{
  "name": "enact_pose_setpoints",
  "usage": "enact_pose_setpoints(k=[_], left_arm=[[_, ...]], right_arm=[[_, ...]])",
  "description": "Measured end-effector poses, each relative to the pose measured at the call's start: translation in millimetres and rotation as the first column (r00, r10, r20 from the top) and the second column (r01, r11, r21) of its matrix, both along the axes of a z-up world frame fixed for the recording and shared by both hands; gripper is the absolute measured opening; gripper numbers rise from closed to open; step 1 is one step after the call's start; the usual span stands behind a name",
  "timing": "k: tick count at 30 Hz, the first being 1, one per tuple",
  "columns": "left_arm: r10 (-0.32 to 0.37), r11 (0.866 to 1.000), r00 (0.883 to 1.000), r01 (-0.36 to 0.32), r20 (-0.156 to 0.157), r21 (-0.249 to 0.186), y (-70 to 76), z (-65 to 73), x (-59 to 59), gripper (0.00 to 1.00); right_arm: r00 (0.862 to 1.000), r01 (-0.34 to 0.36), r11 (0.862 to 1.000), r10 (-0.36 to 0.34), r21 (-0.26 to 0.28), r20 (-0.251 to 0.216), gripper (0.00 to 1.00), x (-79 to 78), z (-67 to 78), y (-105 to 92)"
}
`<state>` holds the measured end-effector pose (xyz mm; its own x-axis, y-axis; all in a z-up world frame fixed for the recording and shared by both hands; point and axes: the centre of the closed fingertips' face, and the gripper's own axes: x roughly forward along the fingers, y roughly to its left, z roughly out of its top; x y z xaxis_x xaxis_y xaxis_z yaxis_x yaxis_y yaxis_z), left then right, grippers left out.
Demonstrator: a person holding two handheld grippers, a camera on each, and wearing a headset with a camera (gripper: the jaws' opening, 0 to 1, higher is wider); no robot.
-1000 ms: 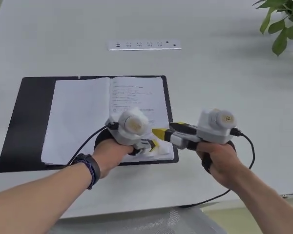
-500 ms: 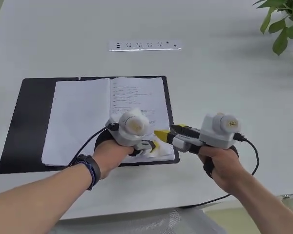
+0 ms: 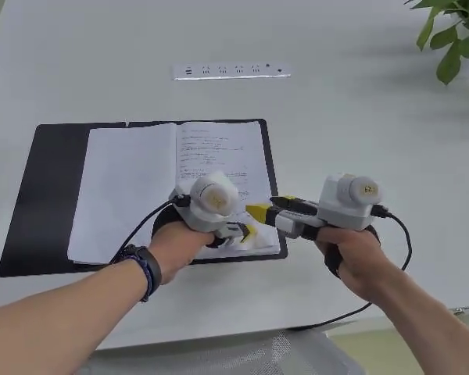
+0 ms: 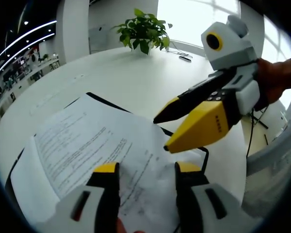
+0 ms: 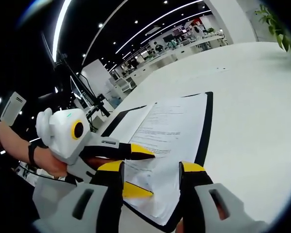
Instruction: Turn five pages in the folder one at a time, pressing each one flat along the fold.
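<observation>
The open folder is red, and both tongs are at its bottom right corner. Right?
No, the folder is black, not red; the head view shows it. It is open, with the left tongs and right tongs at that corner.

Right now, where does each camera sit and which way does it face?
Head view: on the person's head, looking forward and down at the open folder on the white table; the forearms, left gripper and right gripper show.
Left gripper view: on the left gripper, looking across the printed page toward the plant; its own open jaws rise from the bottom.
Right gripper view: on the right gripper, looking along the folder's right edge; its own open jaws show.
Shared: both gripper views show the printed page.
</observation>
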<state>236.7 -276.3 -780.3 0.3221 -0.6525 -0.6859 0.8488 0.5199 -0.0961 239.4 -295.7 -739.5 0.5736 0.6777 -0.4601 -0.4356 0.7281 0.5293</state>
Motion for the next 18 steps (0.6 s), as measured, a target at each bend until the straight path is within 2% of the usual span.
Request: enact_pose_setpoints(k=[5,18], left_arm=[[0.0,1.0,1.0,0.0,0.0,0.001,-0.1,-0.1,-0.1,0.44],[-0.001,1.0,1.0,0.001,-0.001,0.001,-0.5,-0.4,-0.2,0.45]], right_arm=[[1.0,0.013,1.0,-0.013,0.001,0.008,0.43,1.6,2.3,-3.1],[1.0,0.0,1.0,0.0,0.001,-0.013,0.44,-2.2,-4.3,0.0]])
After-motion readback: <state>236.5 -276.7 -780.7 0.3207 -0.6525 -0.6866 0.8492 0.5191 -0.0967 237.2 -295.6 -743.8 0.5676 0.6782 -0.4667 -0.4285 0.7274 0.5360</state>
